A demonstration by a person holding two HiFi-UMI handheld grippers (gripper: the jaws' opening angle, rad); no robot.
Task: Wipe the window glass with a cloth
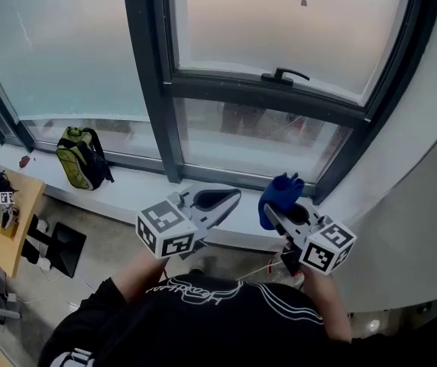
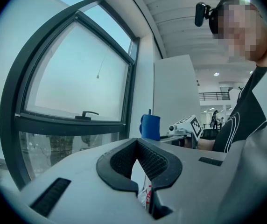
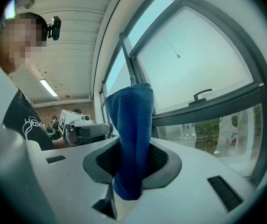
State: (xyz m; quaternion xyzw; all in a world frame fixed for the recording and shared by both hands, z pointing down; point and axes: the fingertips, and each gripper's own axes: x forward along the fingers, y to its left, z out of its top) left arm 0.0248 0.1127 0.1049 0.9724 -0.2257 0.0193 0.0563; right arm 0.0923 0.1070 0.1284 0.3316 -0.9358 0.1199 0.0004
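The cloth (image 3: pixel 132 139), blue and folded, is sticking up out of my right gripper (image 3: pixel 129 174), whose jaws are pinching its lower end. I am holding it over the right end of the window sill (image 1: pixel 131 188), near the window glass (image 1: pixel 280 25). My left gripper (image 2: pixel 142 169) is hovering just beside it, jaws pressed together on nothing.

Office: desk (image 1: pixel 21 205), backpack (image 1: pixel 81 157), windows (image 1: pixel 280 21)
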